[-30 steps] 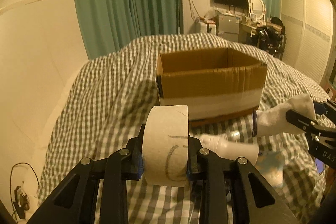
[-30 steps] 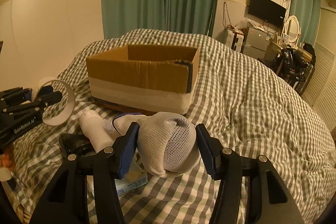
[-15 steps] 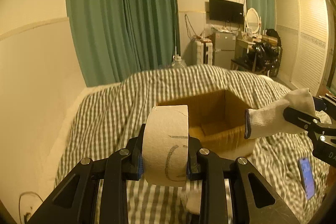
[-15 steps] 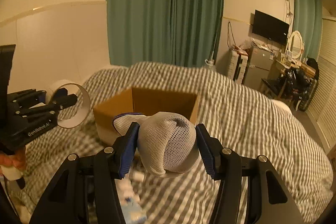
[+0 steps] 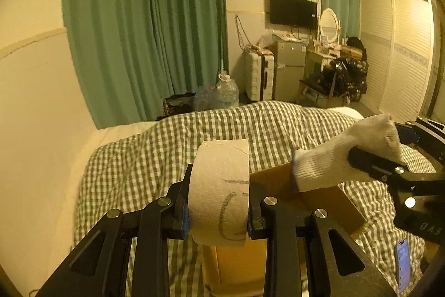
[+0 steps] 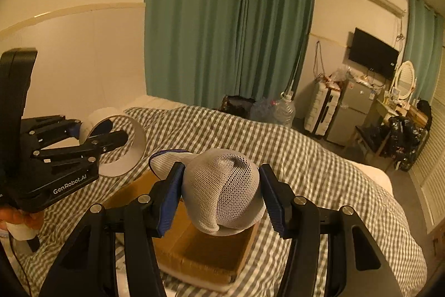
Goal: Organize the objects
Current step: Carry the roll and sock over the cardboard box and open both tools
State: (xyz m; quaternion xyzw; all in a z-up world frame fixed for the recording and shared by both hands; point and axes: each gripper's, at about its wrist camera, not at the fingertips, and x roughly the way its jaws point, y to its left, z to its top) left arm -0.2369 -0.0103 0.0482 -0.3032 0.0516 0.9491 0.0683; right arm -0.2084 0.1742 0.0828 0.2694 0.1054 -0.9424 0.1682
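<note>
Left gripper (image 5: pixel 219 209): jaws clamped flat on the two side faces of a wide beige paper tape roll with a pen mark (image 5: pixel 221 194), which stands upright between them over the open brown cardboard box (image 6: pixel 205 249); judged light and stiff, though squeezing across the rim would likely ovalise the hollow core. Right gripper (image 6: pixel 221 195): jaws closed on a balled white and grey mesh sock (image 6: pixel 222 191), its cuff trailing left of the jaws above the box. Judged very light, soft and compressible, non-fragile; best held across the bunched middle.
</note>
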